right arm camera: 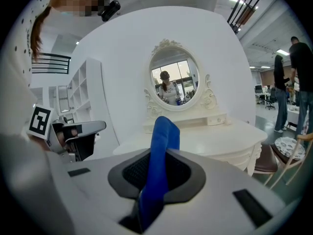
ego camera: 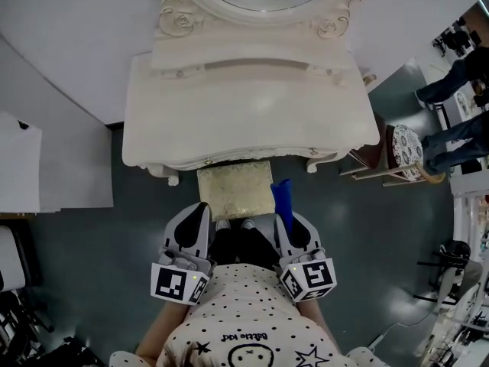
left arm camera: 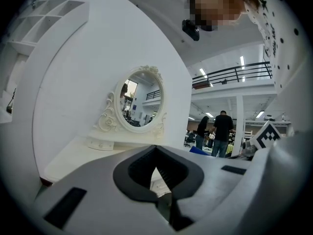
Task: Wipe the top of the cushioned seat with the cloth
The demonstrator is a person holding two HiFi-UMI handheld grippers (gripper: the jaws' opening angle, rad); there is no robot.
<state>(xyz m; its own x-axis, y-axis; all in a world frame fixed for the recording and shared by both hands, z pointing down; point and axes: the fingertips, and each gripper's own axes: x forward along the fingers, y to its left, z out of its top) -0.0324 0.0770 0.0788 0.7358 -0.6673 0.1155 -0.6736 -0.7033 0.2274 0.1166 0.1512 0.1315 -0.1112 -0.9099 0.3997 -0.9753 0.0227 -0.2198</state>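
The cloth (right arm camera: 162,146) is seen as soft, matt blue fabric. The cushioned seat (ego camera: 234,191) is covered in pale, patterned woven fabric. The tabletop (ego camera: 244,121) is finished in smooth cream paint with a slight sheen. The left hand-held gripper (left arm camera: 156,153) and right hand-held gripper (right arm camera: 159,131) are shelled in matt grey plastic, with dark textured pads (right arm camera: 131,173).

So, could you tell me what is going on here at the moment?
A person stands at a white dressing table with a gripper in each hand. The right gripper is shut on a blue cloth; the left gripper is shut and empty. The cushioned seat sits partly under the table, and the cloth is not yet on it.
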